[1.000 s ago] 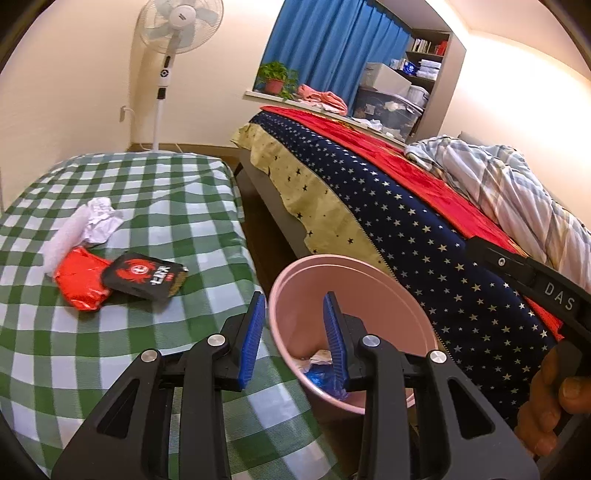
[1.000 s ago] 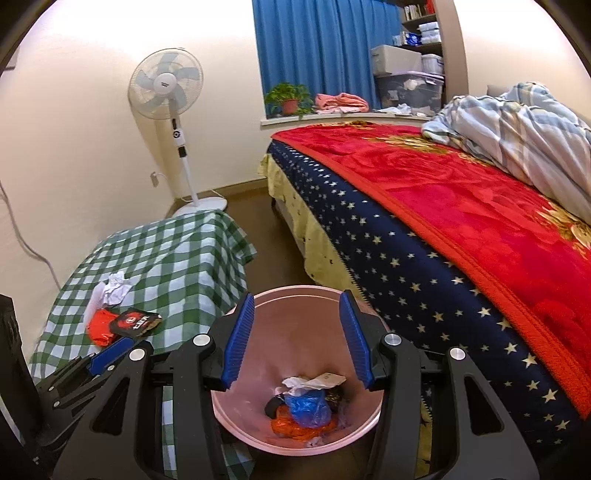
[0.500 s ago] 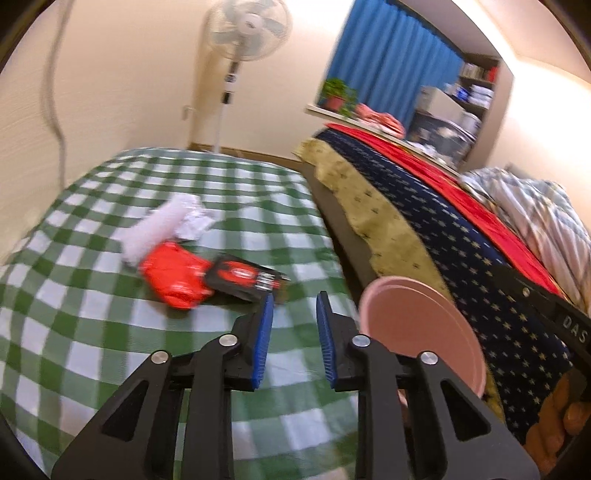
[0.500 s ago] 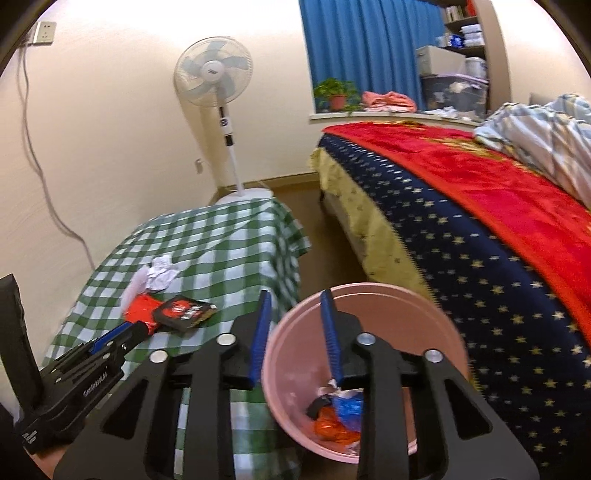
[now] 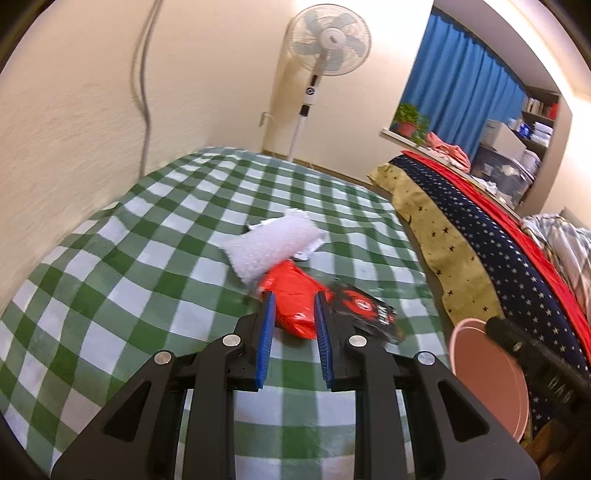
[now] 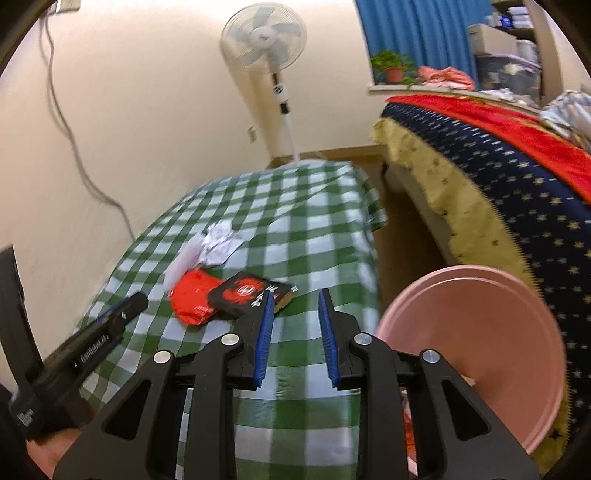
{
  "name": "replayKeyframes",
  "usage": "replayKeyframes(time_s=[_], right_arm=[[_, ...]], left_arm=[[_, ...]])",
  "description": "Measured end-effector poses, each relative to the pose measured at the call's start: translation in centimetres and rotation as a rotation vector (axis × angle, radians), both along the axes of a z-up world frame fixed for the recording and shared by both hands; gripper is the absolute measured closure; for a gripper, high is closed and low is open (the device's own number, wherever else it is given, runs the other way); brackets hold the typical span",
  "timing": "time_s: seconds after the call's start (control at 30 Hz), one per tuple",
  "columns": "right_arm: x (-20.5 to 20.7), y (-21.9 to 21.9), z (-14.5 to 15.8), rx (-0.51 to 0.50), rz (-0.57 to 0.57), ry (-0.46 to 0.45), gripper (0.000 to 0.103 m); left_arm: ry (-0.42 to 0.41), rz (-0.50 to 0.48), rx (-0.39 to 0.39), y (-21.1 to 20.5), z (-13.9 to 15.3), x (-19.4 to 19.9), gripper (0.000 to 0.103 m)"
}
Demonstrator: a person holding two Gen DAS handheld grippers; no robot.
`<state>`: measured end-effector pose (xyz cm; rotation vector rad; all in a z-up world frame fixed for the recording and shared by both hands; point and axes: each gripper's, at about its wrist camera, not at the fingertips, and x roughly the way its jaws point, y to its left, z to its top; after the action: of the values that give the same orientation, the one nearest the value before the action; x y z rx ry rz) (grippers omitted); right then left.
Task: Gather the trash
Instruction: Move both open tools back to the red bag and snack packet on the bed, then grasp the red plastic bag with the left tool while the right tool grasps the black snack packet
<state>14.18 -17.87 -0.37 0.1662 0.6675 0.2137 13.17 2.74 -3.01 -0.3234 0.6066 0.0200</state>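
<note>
Green-and-white checked cloth covers a counter beside a cream wall, with a standing fan behind it and a bed with a starred navy blanket to the right. From the left wrist view, the left gripper hovers over the cloth, its blue pads parted and empty, framing a red wrapper. A black packet lies touching the wrapper's right side, and a white bubble pouch lies just behind. A pink bin stands off the counter's right edge.

From the right wrist view, the right gripper is likewise released and holding nothing, above the cloth just right of the black packet. The red wrapper and crumpled white paper lie farther left. The pink bin sits low at right, between counter and bed. The left gripper enters from the left.
</note>
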Motion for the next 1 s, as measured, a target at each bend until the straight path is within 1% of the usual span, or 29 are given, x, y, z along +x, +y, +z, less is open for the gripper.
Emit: replayKeyframes(time_s=[0.07,0.13,0.2,0.33,0.4,0.53,0.6,0.73,0.8,0.83,0.93,1.0], right_arm=[[0.9,1.1,-1.0,-0.002,0.028,0.030,0.073],[1.7,1.9,-2.0,-0.007,0.048,0.054,0.067],[2.4,2.4,-2.8,-0.003,0.060,0.077,0.058],[4.0,2.7,-4.2,0.060,0.066,0.133,0.057],[4.7,2.7,-4.9,0.100,0.064,0.160,0.057],[5.7,2.7,-6.0,0.172,0.062,0.206,0.057],[6.2,2.8,-6.3,0.190,0.067,0.219,0.057],[6.6,2.8,-6.7,0.215,0.073,0.236,0.063],[6.6,2.8,-6.8,0.219,0.075,0.238,0.071],[6.6,2.9,-6.7,0.220,0.077,0.236,0.073],[6.6,3.0,-6.5,0.222,0.085,0.227,0.077],[6.5,3.1,-6.3,0.222,0.093,0.216,0.085]], left_arm=[[0.010,0.005,-0.009,0.4,-0.4,0.3,0.082],[0.024,0.008,-0.026,0.8,-0.8,0.8,0.082],[0.040,0.001,-0.057,1.2,-1.3,1.5,0.082],[0.062,-0.005,-0.075,1.4,-2.0,2.5,0.080],[0.073,-0.007,-0.085,1.4,-2.3,2.9,0.073],[0.090,-0.011,-0.096,1.6,-2.9,3.8,0.069],[0.097,-0.011,-0.110,1.7,-3.2,4.2,0.067],[0.119,-0.025,-0.139,1.7,-3.7,5.0,0.062],[0.140,-0.039,-0.155,1.5,-4.2,5.4,0.059],[0.142,-0.044,-0.165,1.4,-4.3,5.5,0.059],[0.144,-0.060,-0.190,1.2,-4.5,5.7,0.059],[0.157,-0.073,-0.209,1.1,-4.8,5.8,0.059]])
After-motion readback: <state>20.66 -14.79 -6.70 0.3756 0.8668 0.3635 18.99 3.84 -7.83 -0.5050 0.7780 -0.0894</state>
